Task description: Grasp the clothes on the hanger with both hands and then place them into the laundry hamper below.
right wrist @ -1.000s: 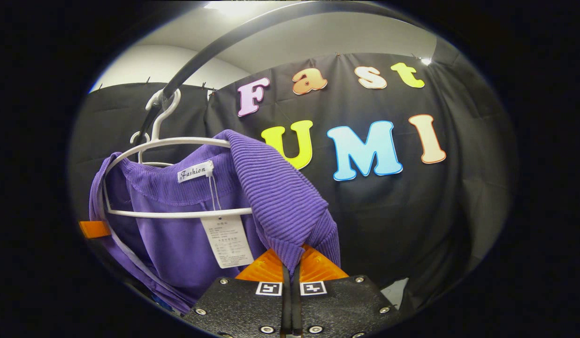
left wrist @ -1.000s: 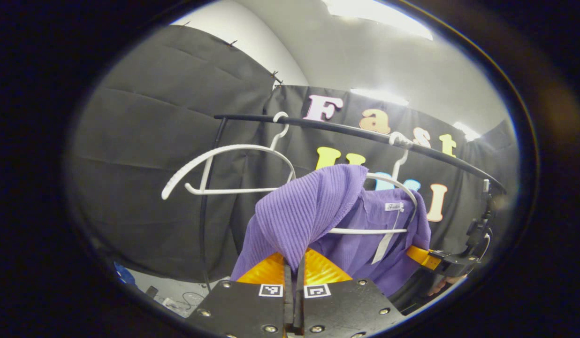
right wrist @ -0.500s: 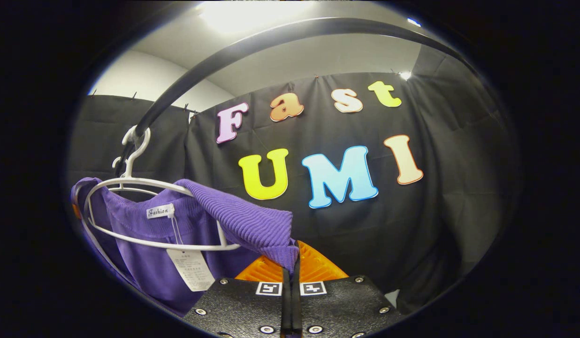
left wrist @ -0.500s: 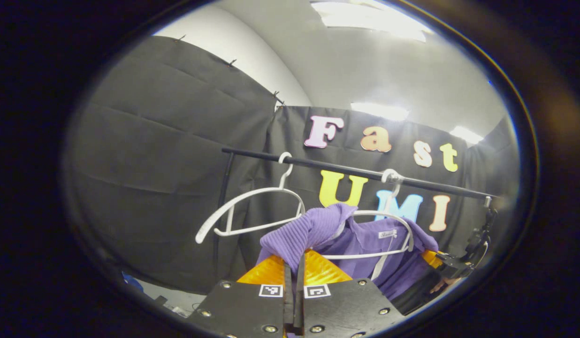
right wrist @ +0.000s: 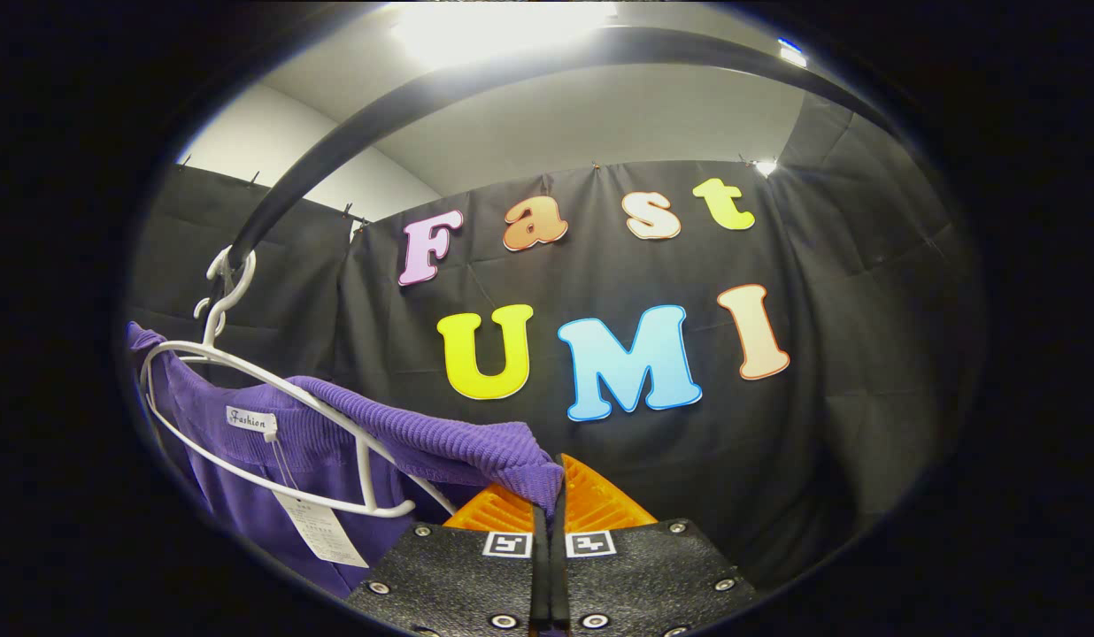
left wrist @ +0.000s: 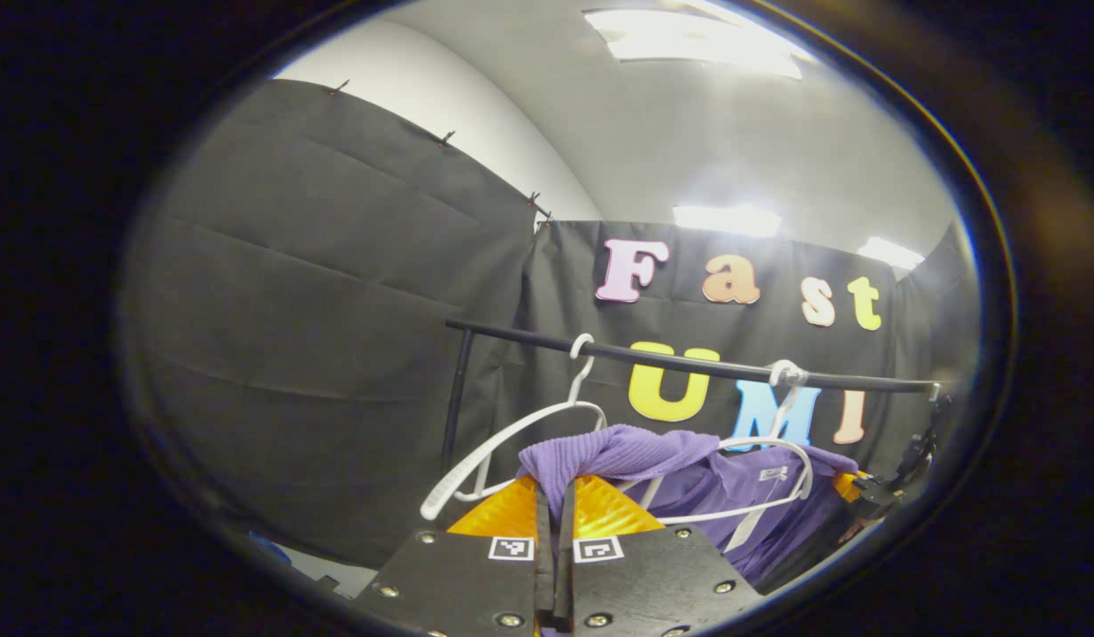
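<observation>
In the left gripper view, the left gripper (left wrist: 554, 504) sits at the bottom centre of the frame with its two fingers pressed together on a fold of the purple garment (left wrist: 627, 451). The ribbed cloth rises from between the fingers and stretches to the right, toward a white hanger (left wrist: 759, 451) in the lower right of the frame. The garment is draped over this hanger, and a small label and a hanging paper tag show at its neck. A second white hanger (left wrist: 512, 442), bare, hangs just left of the garment. Both hooks sit on a black rail (left wrist: 671, 361) that crosses the middle of the frame. At the far right edge, the other gripper (left wrist: 866, 489) touches the garment's far end.

In the right gripper view, the right gripper (right wrist: 547, 504) is at the bottom centre, its fingers also closed on a fold of the purple garment (right wrist: 423, 438). The cloth runs from the fingers to the left, over the arm of the white hanger (right wrist: 246, 372) in the lower left. The hanger's hook holds the black rail (right wrist: 352, 141), which curves over the top of the frame.
</observation>
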Available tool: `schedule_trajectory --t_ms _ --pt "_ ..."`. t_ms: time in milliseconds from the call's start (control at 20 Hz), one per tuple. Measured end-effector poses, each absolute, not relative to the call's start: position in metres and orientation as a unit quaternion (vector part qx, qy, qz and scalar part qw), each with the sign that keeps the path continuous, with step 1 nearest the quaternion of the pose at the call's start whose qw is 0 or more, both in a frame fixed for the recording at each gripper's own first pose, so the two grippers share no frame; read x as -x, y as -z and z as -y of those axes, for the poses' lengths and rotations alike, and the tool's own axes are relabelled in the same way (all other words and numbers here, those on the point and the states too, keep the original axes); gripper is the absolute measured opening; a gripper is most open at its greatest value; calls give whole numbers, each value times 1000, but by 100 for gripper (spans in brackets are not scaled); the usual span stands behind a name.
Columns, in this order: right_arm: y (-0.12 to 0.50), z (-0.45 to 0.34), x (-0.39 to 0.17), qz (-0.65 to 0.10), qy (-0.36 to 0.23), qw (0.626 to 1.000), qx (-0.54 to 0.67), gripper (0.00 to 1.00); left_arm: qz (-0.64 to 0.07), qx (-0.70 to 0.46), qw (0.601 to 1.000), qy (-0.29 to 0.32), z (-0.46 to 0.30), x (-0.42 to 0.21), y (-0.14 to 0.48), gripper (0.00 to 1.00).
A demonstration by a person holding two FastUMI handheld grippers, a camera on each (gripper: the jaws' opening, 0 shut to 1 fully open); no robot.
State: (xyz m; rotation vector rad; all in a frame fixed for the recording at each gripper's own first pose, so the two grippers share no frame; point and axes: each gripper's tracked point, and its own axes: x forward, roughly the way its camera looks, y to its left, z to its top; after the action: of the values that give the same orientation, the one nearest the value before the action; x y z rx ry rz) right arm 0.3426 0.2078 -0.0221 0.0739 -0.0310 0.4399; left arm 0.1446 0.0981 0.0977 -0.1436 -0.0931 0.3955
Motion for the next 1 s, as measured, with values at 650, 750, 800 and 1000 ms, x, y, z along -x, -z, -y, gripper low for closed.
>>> schedule_trajectory --t_ms 650,750,800,1000 --pt "31 -225 -345 9 -235 972 -18 0 7 92 974 -208 -143 -151 -48 1" --pt "36 -225 -344 -2 -239 971 -19 0 -2 102 972 -211 -144 -149 -34 1" --pt "37 -223 -345 -3 -239 971 -22 0 -5 113 972 -208 -143 -149 -27 4" --pt "49 -210 -349 -12 -229 973 -12 0 -21 132 971 -199 -127 -156 -1 1"
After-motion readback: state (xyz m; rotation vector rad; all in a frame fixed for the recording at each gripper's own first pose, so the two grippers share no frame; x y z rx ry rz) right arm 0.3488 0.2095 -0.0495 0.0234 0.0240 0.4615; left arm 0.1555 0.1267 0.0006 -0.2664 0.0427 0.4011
